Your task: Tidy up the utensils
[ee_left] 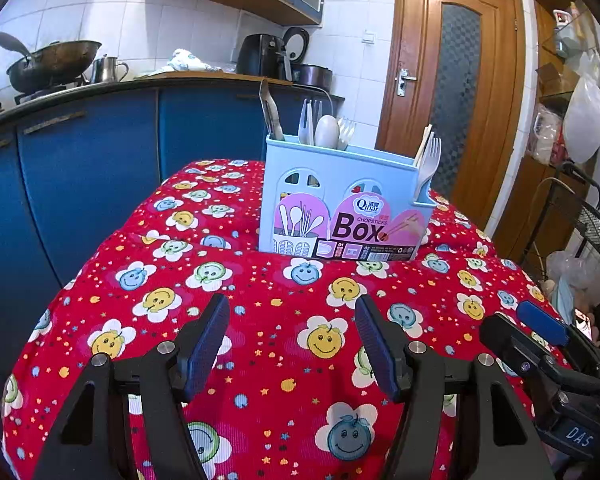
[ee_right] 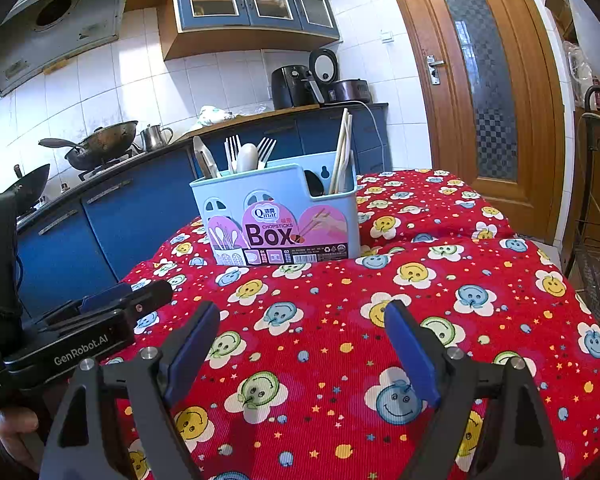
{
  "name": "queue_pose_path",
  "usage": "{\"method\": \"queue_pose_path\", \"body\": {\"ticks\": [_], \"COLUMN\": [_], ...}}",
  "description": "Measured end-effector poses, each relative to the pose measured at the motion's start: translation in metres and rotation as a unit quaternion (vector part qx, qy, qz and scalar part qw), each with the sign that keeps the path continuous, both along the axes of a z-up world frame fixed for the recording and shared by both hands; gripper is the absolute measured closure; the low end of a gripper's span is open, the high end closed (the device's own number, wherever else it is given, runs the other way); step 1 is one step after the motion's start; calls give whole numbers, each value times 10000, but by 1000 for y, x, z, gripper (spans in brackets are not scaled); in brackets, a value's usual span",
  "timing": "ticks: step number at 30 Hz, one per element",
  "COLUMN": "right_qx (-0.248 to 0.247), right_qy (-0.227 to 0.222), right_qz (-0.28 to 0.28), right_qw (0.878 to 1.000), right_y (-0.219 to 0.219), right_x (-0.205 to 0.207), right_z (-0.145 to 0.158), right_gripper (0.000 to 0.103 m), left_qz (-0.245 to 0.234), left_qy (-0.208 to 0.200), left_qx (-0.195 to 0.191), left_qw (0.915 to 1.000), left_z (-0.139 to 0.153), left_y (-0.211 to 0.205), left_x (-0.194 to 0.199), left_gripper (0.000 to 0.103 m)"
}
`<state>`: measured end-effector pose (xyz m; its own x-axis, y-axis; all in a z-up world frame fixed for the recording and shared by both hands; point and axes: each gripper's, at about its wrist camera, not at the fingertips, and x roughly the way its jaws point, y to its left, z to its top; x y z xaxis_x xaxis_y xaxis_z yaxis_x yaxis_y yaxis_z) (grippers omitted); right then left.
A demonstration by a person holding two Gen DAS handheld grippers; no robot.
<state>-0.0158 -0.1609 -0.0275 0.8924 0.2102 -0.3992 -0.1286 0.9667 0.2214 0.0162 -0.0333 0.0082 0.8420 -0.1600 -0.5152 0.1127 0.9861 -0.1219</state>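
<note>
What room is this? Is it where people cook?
Yes, it looks like a home kitchen. A dark metal wok sits on a stove, blue cupboards hang on the white tiled wall, and a pale blue plastic utensil box stands on the red smiley-flower tablecloth.

Both hand-held grippers (ee_left: 292, 344) (ee_right: 302, 346) agape (empty)

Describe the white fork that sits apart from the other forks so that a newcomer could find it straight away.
Start at the table under the red smiley-flower cloth and find the light blue chopsticks box standing on it. The other forks cluster with a spoon inside the box. The white plastic fork alone stands in a small holder on the box's right outer corner.
</note>
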Motion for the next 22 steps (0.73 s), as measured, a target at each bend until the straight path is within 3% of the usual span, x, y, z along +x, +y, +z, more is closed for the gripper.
{"method": "queue_pose_path", "body": {"ticks": [22], "right_qx": [10], "right_qy": [6], "right_qz": [33], "right_qw": [10000], "right_y": [2], "right_x": [-1], "right_z": [0], "right_gripper": [17], "left_qz": [3], "left_qy": [-15], "left_qx": [16], "left_qw": [10000], "left_z": [3], "left_y": [-1], "left_x": [1], "left_gripper": [37]}}
